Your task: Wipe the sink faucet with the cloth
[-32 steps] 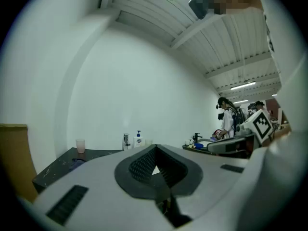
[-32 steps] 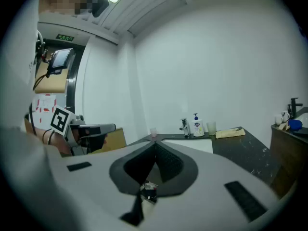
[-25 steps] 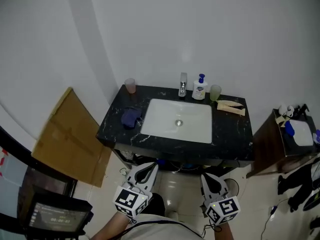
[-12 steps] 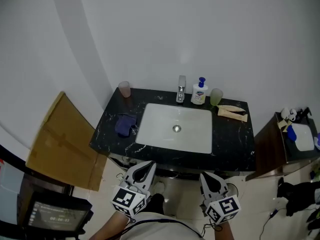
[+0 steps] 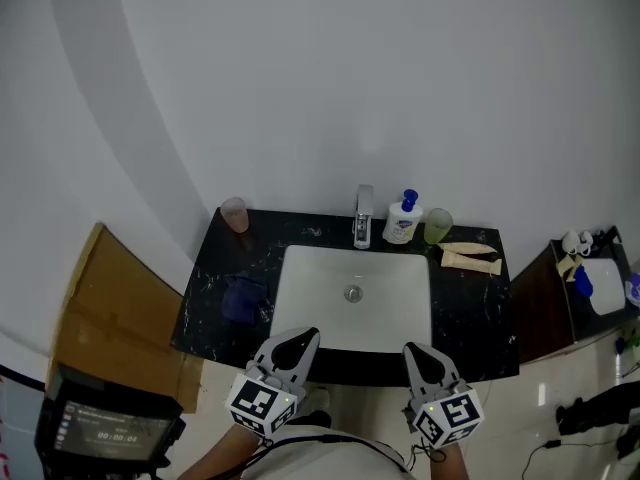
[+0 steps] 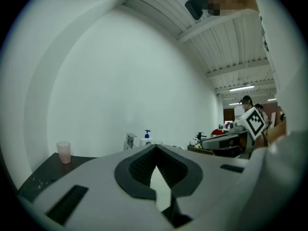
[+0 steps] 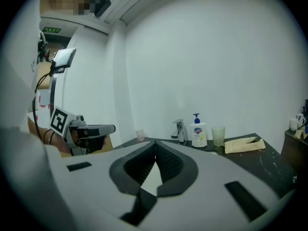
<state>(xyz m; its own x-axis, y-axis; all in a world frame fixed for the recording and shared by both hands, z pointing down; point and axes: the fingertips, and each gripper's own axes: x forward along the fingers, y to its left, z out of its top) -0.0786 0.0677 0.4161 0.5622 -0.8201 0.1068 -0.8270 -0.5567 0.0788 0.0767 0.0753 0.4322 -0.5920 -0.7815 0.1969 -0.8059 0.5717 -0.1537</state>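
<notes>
A chrome faucet [image 5: 363,218] stands at the back of the white sink [image 5: 300,268], set in a black marble counter [image 5: 470,308]. A dark blue cloth [image 5: 243,299] lies on the counter left of the basin. My left gripper [image 5: 305,336] and right gripper [image 5: 412,350] hover side by side at the counter's front edge, both shut and empty. In the left gripper view the shut left gripper [image 6: 155,147] points at the faucet [image 6: 130,140]. The right gripper [image 7: 155,144] also points toward the faucet [image 7: 180,130]. The cloth is hidden in both gripper views.
A pink cup [image 5: 234,214] stands at the back left corner. A soap bottle [image 5: 403,218], a green cup [image 5: 436,226] and a beige packet [image 5: 470,258] sit right of the faucet. Cardboard [image 5: 110,308] leans at the left; a side table [image 5: 590,268] is at the right.
Both grippers have moved forward together, from well short of the counter to its front edge. The sink and counter now sit lower and closer in the head view. Both stay shut.
</notes>
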